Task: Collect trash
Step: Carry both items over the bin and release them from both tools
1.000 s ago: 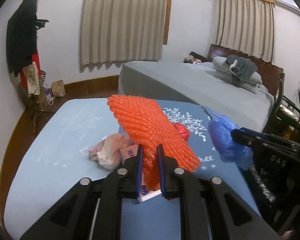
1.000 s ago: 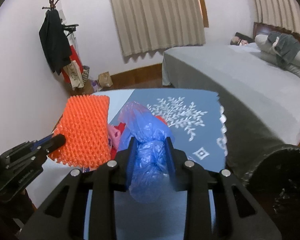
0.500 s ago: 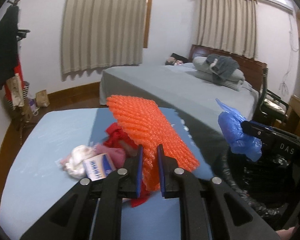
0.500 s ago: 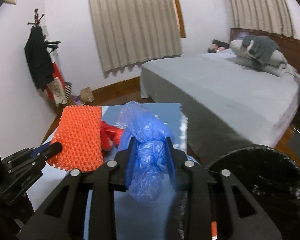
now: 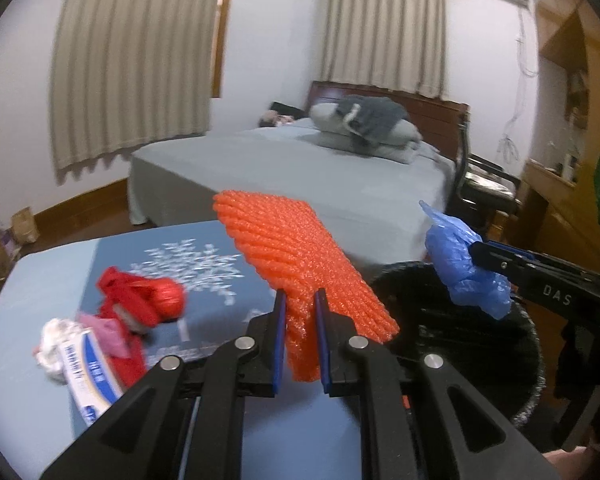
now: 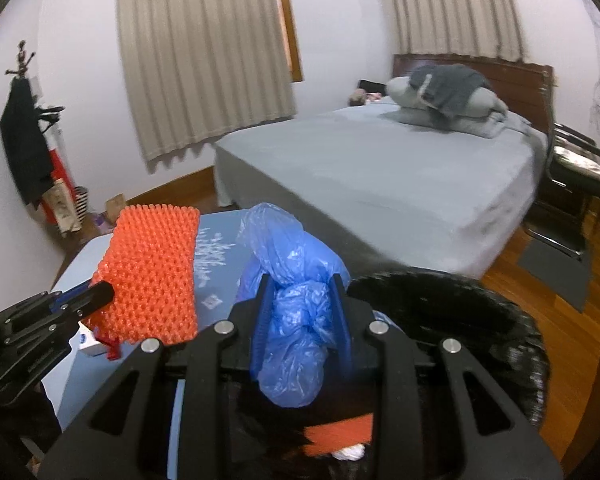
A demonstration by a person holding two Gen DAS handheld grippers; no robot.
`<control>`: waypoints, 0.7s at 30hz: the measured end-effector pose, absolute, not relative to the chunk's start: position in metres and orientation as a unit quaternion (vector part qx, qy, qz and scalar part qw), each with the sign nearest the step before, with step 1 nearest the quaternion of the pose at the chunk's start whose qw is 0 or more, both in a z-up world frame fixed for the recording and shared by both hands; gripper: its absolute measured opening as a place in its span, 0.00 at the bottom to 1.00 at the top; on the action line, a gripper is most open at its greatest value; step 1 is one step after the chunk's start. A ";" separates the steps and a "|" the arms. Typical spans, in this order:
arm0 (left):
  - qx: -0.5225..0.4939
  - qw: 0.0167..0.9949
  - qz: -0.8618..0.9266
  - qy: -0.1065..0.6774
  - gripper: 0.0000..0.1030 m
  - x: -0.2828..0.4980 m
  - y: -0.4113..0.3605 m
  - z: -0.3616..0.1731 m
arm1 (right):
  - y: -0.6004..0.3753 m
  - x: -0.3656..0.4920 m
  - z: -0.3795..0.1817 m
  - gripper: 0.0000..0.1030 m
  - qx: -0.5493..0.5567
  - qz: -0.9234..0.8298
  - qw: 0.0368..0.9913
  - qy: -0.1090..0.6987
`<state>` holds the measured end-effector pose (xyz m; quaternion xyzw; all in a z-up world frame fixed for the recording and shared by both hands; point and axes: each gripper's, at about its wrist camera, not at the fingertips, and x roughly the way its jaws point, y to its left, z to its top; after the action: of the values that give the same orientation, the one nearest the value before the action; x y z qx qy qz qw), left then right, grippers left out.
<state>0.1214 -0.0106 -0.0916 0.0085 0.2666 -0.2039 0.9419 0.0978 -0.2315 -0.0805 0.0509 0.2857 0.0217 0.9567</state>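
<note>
Foam net [image 5: 300, 264], blue bag [image 6: 292, 312] gripped, apparently over bin [image 5: 500, 344].

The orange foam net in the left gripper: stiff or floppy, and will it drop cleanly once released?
The orange foam net probably is light and semi-stiff: pinched at one end by the left gripper, it juts out without drooping. Its open mesh looks squashable, so it may cling briefly, then drop toward the black bin.
</note>
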 end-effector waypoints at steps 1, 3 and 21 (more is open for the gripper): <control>0.011 0.940 -0.212 0.267 0.14 0.122 -0.019 -0.092 | -0.239 0.095 -0.081 0.27 0.052 0.013 0.957 0.286; 0.014 0.937 -0.226 0.267 0.14 0.122 -0.031 -0.092 | -0.250 0.089 -0.083 0.27 0.054 0.000 0.957 0.286; 0.041 0.899 -0.323 0.293 0.14 0.124 -0.129 -0.112 | -0.322 0.056 -0.106 0.27 0.076 -0.085 0.947 0.302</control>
<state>0.1243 -0.1294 -0.1118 0.0408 0.2929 -0.3226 0.8992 0.0561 -0.3225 -0.1058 0.0758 0.3016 -0.0851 0.9466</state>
